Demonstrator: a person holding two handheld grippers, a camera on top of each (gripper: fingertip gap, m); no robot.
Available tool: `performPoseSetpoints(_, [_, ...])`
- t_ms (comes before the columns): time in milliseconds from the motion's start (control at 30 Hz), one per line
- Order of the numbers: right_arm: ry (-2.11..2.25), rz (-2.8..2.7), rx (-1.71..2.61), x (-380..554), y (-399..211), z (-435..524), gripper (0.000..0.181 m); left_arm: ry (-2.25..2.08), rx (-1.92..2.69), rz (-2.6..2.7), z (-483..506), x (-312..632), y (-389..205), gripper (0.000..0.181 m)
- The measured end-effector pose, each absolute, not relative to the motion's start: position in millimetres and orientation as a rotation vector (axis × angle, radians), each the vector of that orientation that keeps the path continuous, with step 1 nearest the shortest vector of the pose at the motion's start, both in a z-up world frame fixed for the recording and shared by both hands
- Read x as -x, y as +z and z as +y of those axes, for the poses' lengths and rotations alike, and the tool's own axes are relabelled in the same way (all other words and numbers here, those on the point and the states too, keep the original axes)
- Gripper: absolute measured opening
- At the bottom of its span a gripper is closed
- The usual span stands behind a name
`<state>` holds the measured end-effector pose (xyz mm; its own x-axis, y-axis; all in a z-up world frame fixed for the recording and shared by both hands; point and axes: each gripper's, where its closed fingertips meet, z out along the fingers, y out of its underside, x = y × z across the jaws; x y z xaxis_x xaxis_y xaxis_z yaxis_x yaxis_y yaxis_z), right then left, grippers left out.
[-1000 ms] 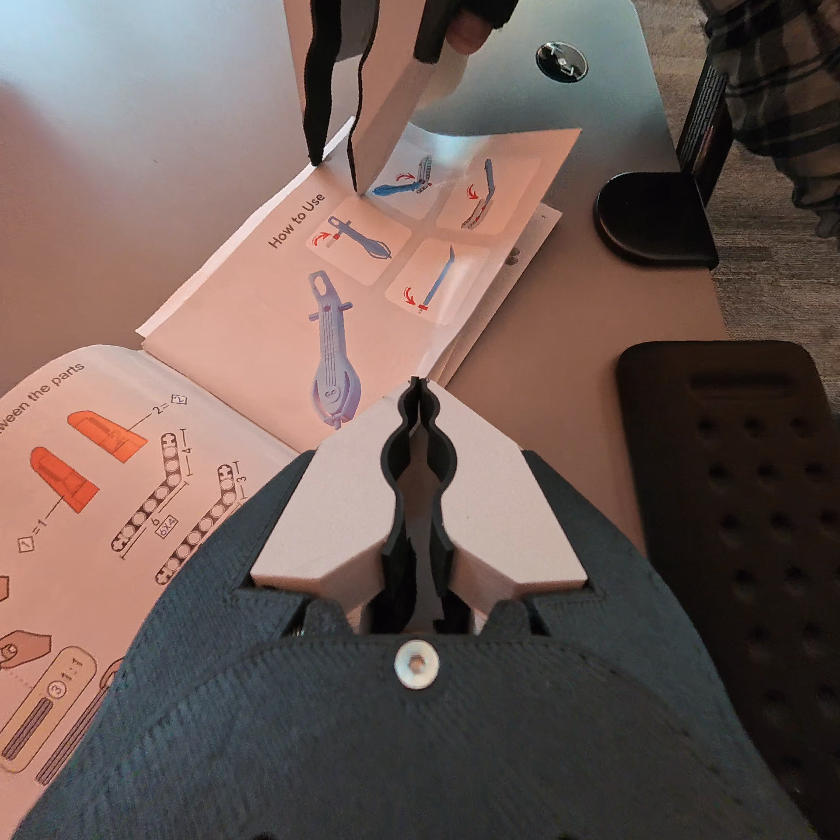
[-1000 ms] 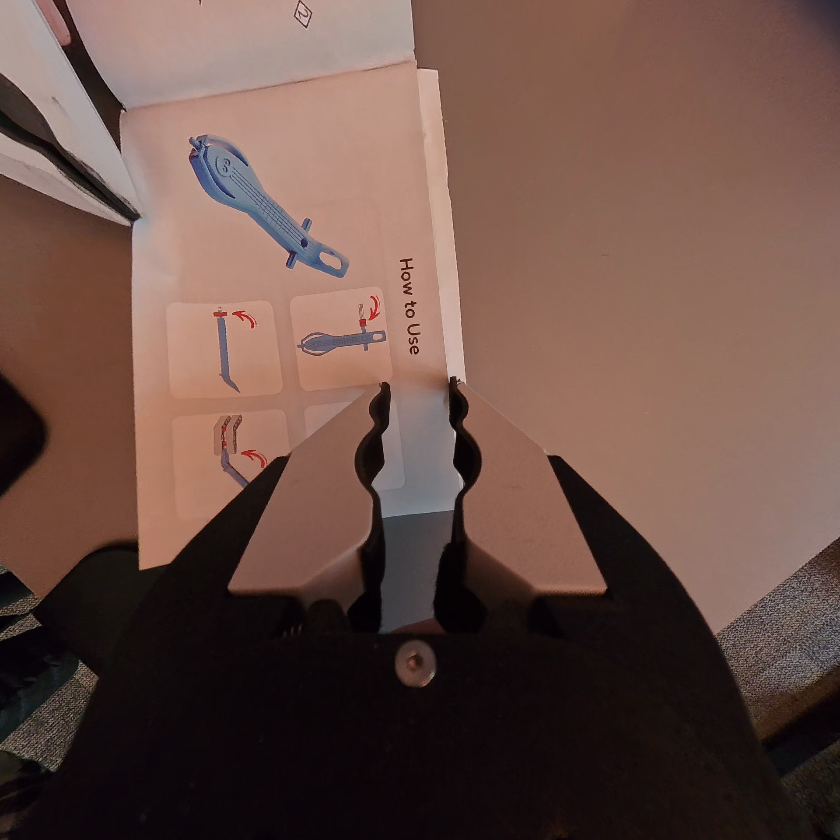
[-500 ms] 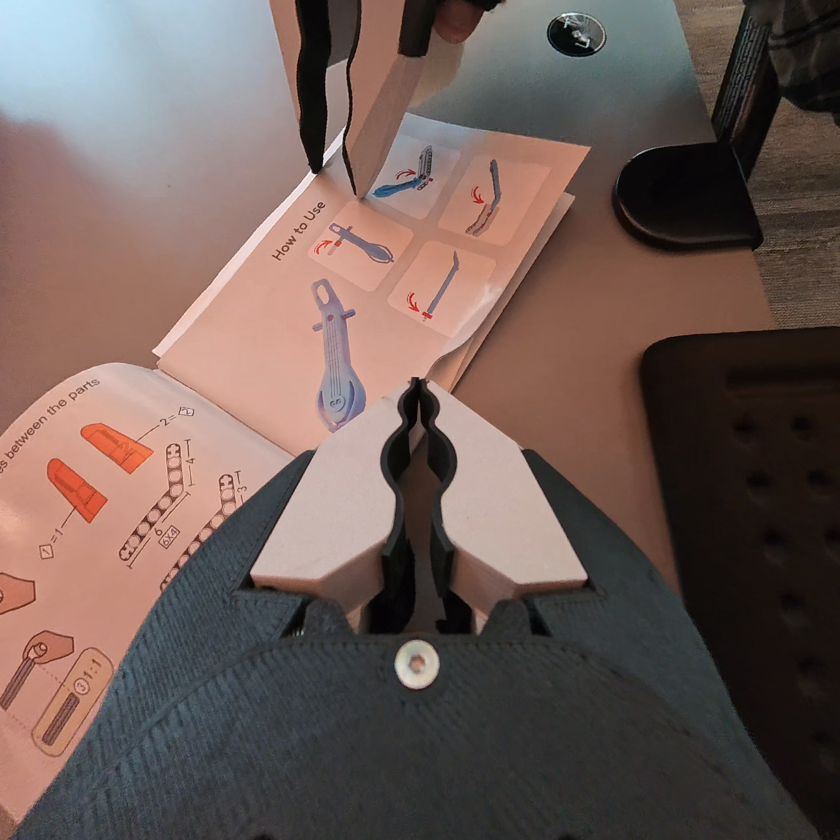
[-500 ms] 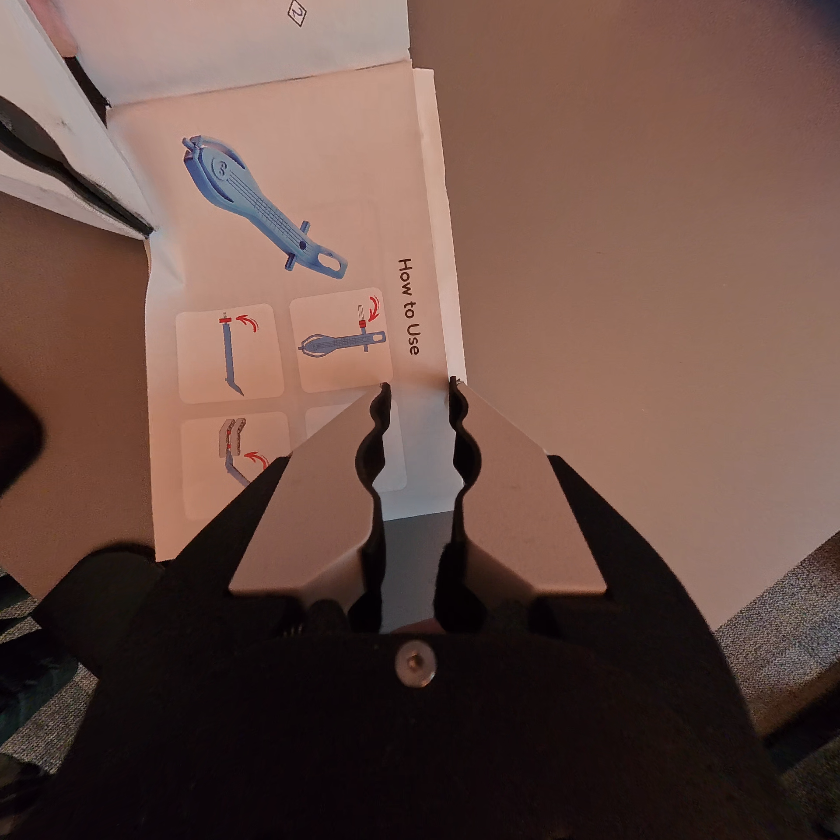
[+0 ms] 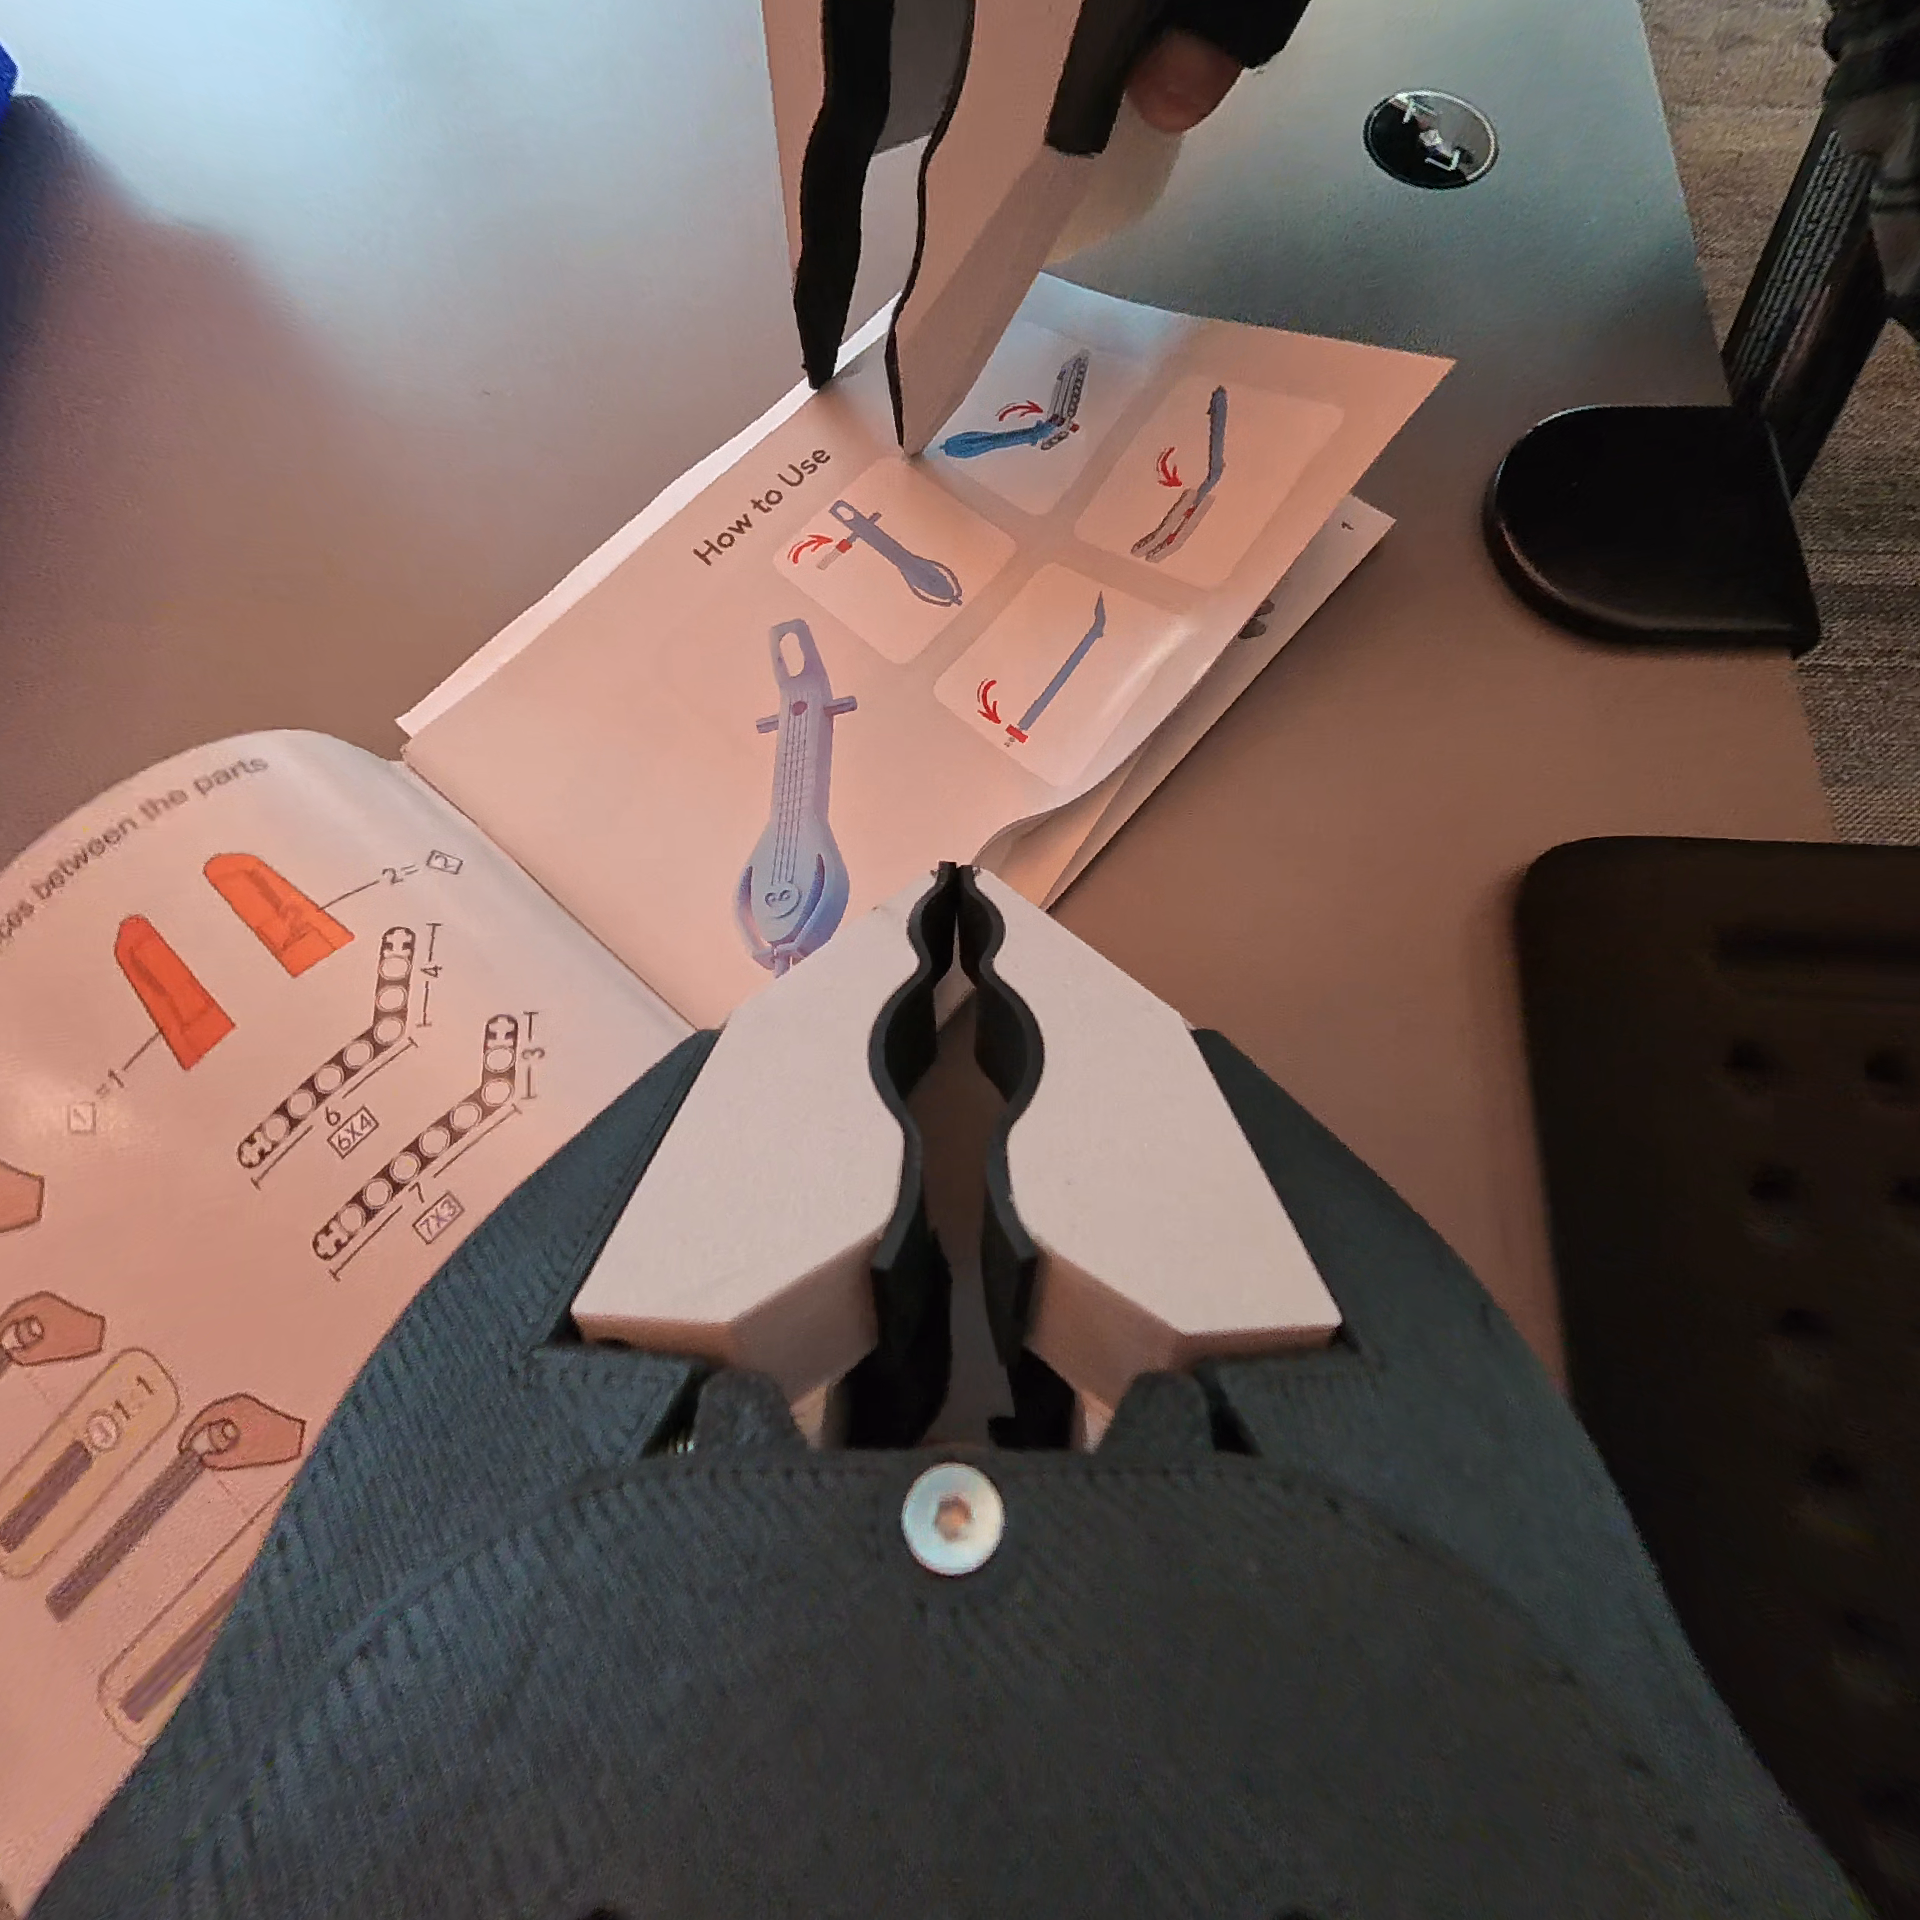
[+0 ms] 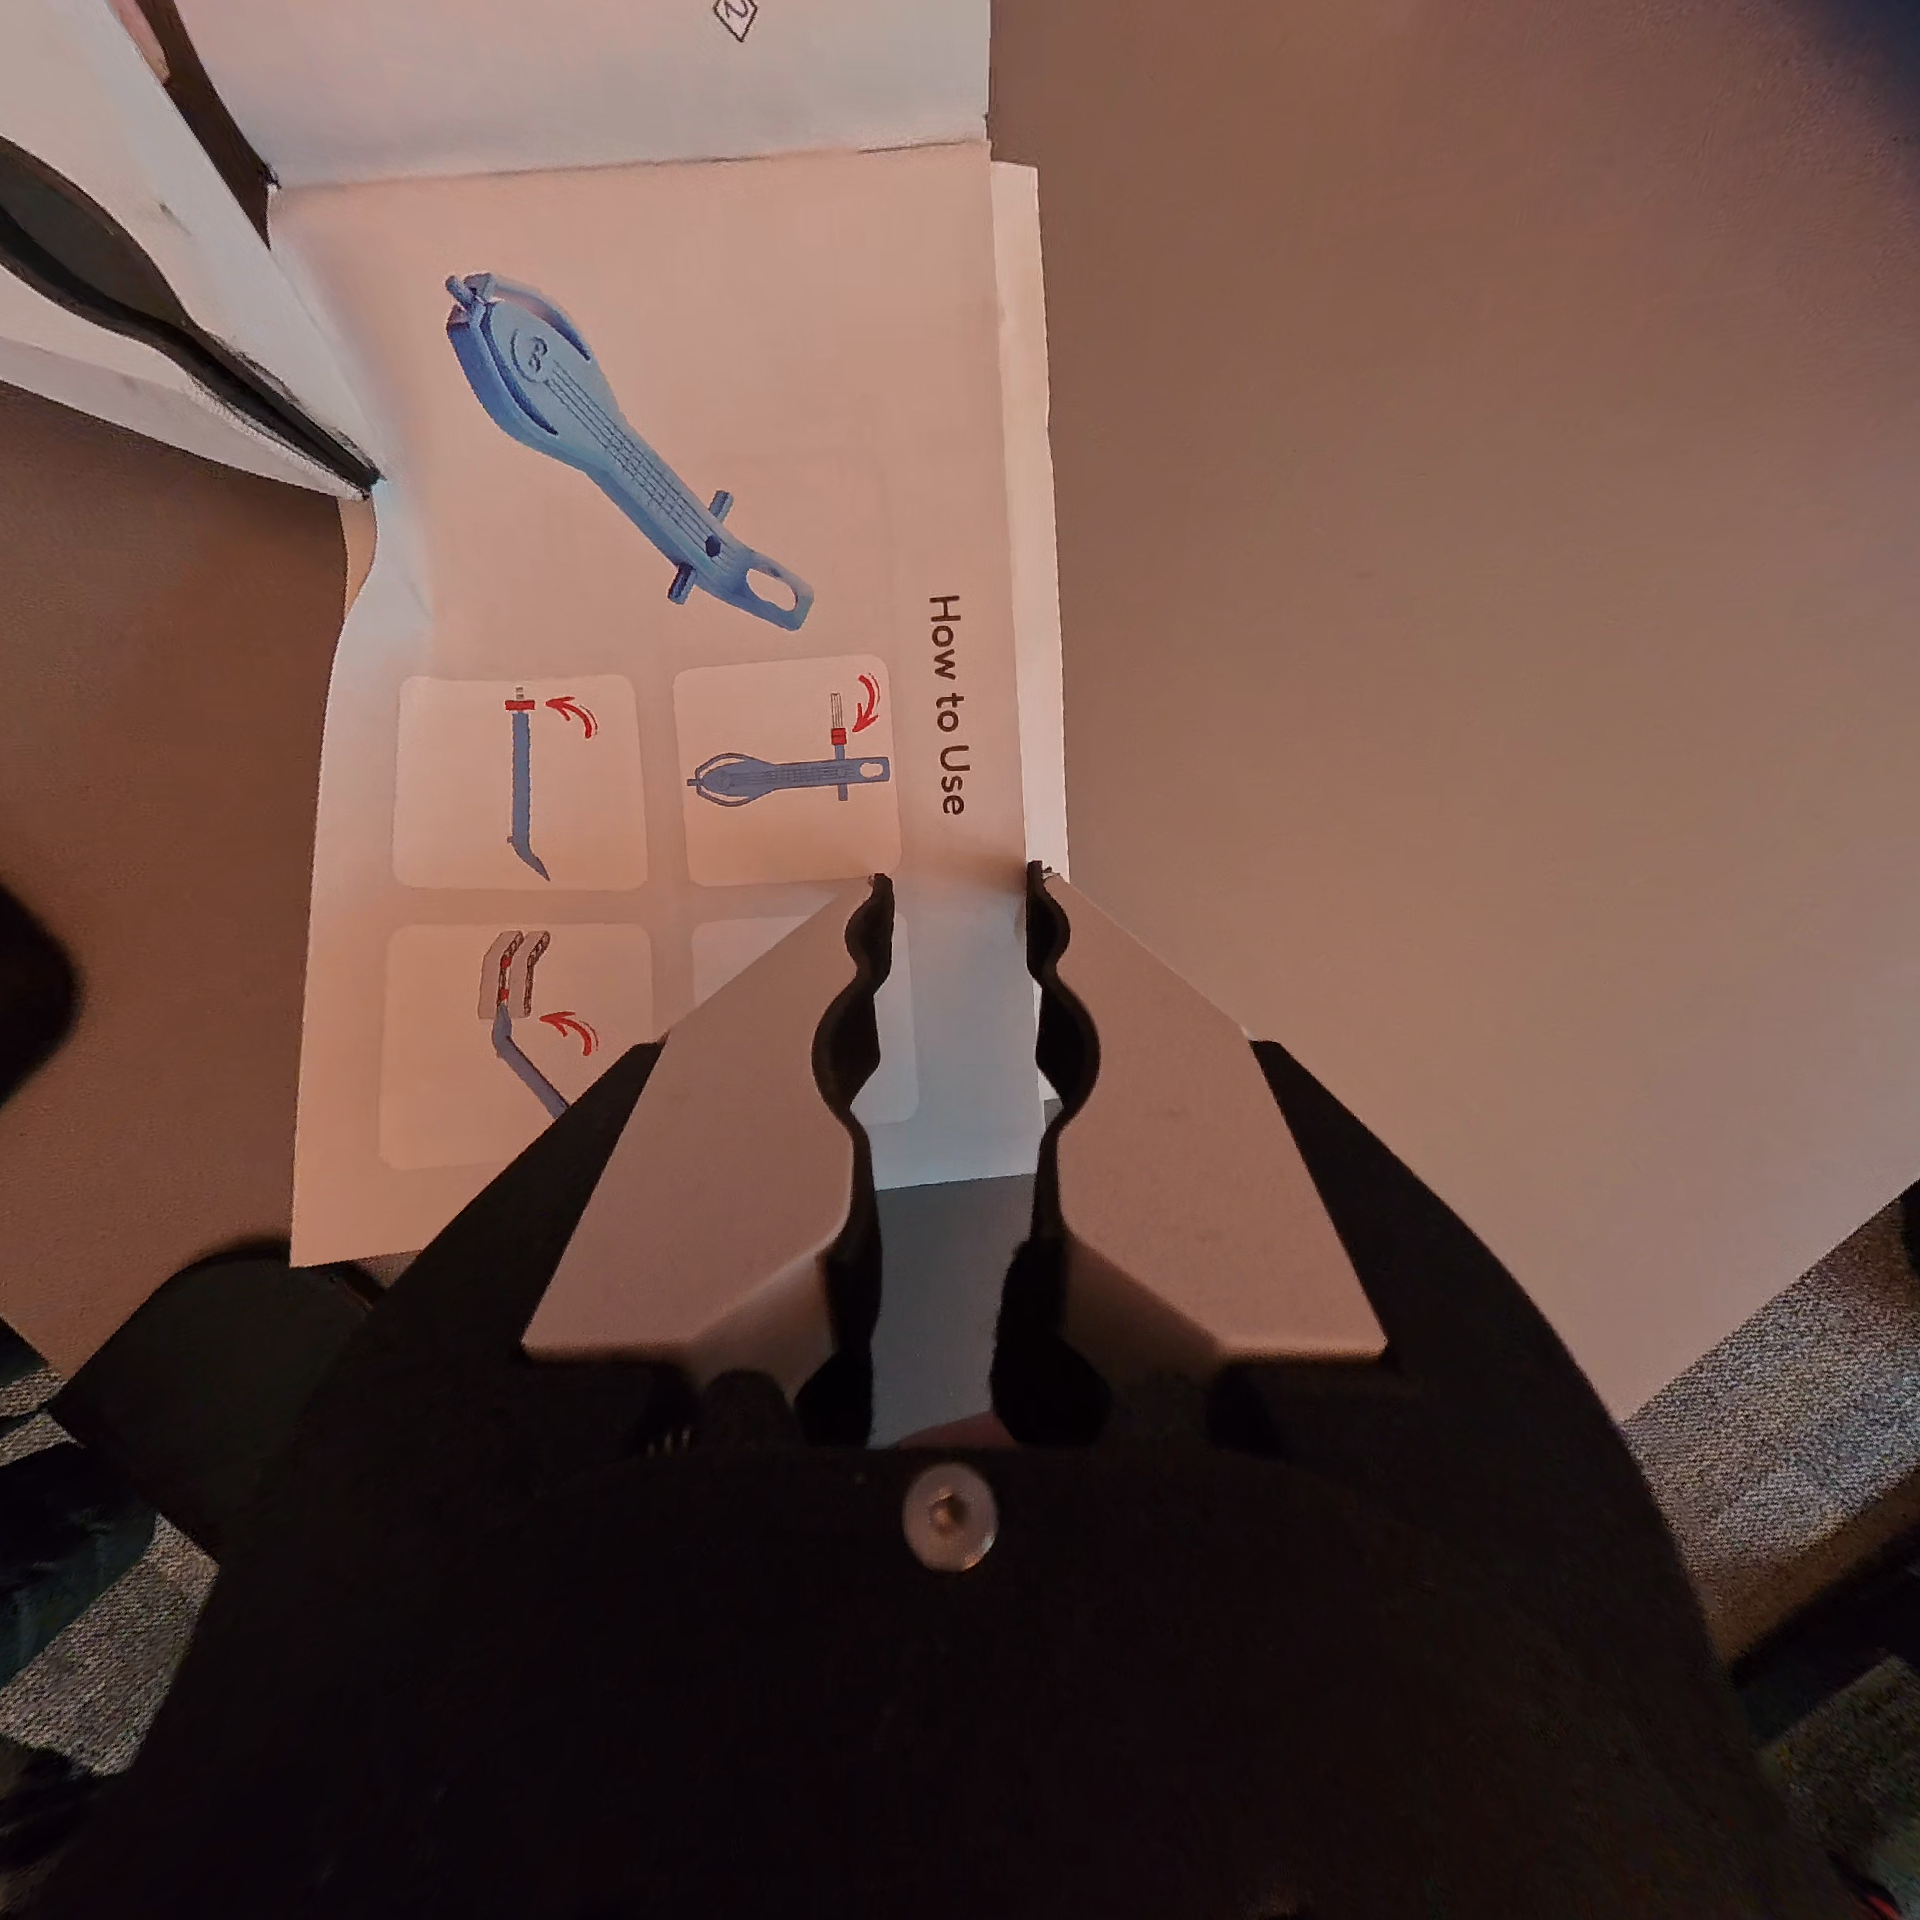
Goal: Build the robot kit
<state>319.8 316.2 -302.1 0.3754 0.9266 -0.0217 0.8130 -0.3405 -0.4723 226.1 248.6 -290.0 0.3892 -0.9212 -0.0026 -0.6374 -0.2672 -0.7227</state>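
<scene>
My left gripper pinches the booklet page's corner, right gripper parted astride its far edge; I'd lift slowly, avoiding a tear.

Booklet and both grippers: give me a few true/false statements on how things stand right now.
1. The left gripper is shut, its tips at the near edge of the booklet. True.
2. The right gripper is shut. False: its jaws stand apart, over the page's edge.
3. The booklet lies closed. False: it lies open on the table, showing a page with a blue tool drawing.
4. A round grommet sits in the tabletop beyond the booklet. True.
5. A dark perforated pad lies to the right of the left gripper. True.
</scene>
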Motion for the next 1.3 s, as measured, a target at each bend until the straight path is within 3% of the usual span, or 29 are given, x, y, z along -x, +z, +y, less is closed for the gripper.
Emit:
performPoseSetpoints(267, [0.473, -1.502, 2.143, -303.8, -280.2, 308.9, 0.033, -0.580, 1.981, 1.321, 249.4, -229.2, -285.1, 0.000])
performPoseSetpoints(433, [0.581, -1.572, 1.985, -268.1, -259.0, 269.8, 0.029, -0.576, 1.952, 1.299, 252.9, -230.3, -278.9, 0.000])
performPoseSetpoints(767, [0.331, -1.574, 1.976, -248.0, -275.2, 257.7, 0.017, -0.584, 1.930, 1.309, 248.7, -234.8, -276.7, 0.000])
performPoseSetpoints(1033, [0.304, -1.535, 1.940, -246.3, -266.2, 245.1, 0.023, -0.604, 1.909, 1.317, 243.4, -240.2, -271.6, 0.000])
performPoseSetpoints(1300, [0.249, -1.437, 1.946, -251.8, -268.3, 249.9, 0.014, -0.615, 1.893, 1.318, 240.4, -243.9, -268.3, 0.000])
